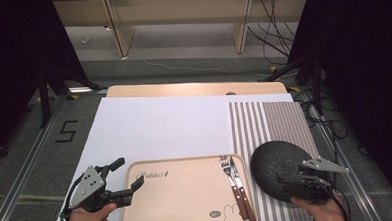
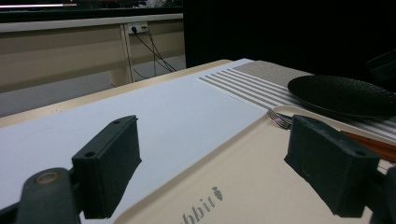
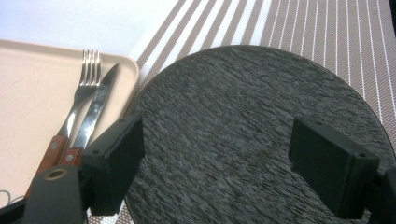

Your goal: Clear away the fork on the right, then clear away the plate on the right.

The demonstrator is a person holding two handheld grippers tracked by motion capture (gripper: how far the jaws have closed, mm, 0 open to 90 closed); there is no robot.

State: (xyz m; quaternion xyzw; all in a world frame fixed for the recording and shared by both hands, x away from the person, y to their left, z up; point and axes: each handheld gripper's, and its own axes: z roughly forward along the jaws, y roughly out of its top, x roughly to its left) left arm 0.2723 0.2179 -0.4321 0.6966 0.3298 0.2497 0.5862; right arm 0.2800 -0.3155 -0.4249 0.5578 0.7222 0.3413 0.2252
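Presently the left gripper point(image 1: 123, 175) sits at the near left corner of the beige tray point(image 1: 188, 201), its jaws spread wide and grasping nothing; one jaw hangs over the white sheet point(image 1: 159, 127) just outside the tray's edge, the other over the tray itself near the printed lettering point(image 1: 154, 175). From the left gripper view, whether either jaw touches the rim cannot be told. The right gripper point(image 1: 289, 179) is poised over the near side of the black plate point(image 1: 276, 159), jaws likewise parted and empty, with the plate's rough dark face showing between them in the right gripper view. The plate rests on the striped placemat point(image 1: 269, 122) at the right of the table, just beside the tray's right edge. On the tray's right side lie a fork point(image 1: 230, 179) and a knife point(image 1: 241, 186), both with reddish-brown wooden handles, side by side with their tips pointing away from the person. A small rabbit drawing point(image 1: 227, 215) marks the tray's near edge. The person's hands grip both tools from below.
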